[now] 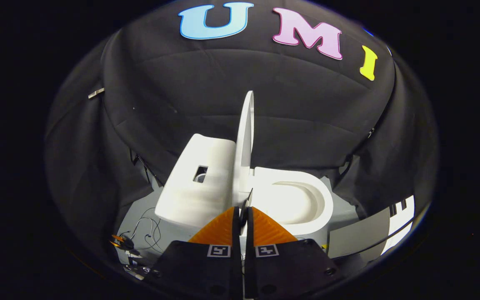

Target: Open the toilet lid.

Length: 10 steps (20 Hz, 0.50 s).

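**The toilet lid stands straight up**

The white toilet lid (pixel 245 137) is up. It stands almost straight, on its edge, so it looks thin like a tall white blade. It sits between the tank (pixel 198 179) and the bowl (pixel 296 200). The tank is the big white block on one side of the lid, and it has a small square hole in its face. The bowl is on the other side of the lid. It is open, and you can look right down into its round white inside.

The gripper (pixel 243 213) is just in front of the toilet, down low. Its two fingers (pixel 219 229) are pushed close together, with only a thin dark slit between them. Their tips point at the bottom of the lid, near where the lid joins the toilet. A small dark bit pokes up right at the tips. It is too small to tell what it is, or if the fingers are squeezing it. They do not press on the lid.

The toilet rests on a grey floor (pixel 138 212). Some thin wires (pixel 146 231) lie on the floor beside the tank. Black cloth (pixel 306 112) hangs all around behind the toilet
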Tool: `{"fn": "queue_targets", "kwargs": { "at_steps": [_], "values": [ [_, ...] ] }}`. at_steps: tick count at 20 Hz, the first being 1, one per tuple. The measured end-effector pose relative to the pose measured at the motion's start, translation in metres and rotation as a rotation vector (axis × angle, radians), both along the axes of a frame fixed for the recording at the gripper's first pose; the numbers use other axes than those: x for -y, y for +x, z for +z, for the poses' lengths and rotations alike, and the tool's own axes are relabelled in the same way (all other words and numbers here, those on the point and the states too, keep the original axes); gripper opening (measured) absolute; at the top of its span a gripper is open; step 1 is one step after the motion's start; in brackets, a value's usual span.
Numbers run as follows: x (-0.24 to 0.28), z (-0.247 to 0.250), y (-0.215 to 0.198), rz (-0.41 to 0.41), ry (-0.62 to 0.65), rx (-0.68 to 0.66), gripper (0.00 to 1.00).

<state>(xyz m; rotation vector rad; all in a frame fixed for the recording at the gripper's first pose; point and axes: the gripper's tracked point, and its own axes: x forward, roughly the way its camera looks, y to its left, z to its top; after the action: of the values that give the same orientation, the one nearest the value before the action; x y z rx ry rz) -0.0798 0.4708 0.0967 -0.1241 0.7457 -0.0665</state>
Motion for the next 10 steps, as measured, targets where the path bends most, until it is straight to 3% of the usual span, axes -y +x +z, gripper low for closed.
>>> {"fn": "queue_targets", "kwargs": {
  "at_steps": [5, 10],
  "values": [
    [-0.028, -0.006, 0.001, 0.043, -0.025, -0.001, 0.12],
    [-0.044, -0.010, 0.003, 0.095, -0.039, 0.000, 0.23]
  ]
}}
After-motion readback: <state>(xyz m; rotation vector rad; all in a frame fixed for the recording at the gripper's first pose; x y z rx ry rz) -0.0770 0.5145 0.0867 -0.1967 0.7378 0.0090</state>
